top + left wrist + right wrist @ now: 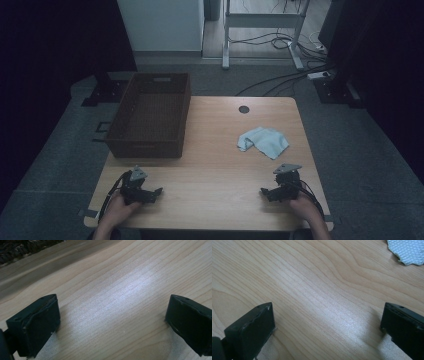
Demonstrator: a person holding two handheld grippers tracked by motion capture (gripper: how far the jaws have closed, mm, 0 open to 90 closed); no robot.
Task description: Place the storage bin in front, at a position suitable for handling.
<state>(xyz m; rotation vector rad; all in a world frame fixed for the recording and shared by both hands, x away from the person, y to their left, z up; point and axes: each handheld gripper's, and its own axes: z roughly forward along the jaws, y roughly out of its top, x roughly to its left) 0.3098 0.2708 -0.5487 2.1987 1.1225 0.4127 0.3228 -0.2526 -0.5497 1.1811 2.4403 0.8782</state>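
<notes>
A light blue cloth lies crumpled on the right half of the wooden table; its edge shows at the top right of the right gripper view. A dark woven basket stands at the table's far left. My left gripper rests near the front left edge, held by a hand, jaws wide apart over bare wood. My right gripper rests near the front right edge, below the cloth, also open with nothing between its jaws.
A round cable hole sits near the table's far edge. Beyond the table are a white cabinet, a metal stand and cables on the grey floor. The basket's corner shows at the top left of the left gripper view.
</notes>
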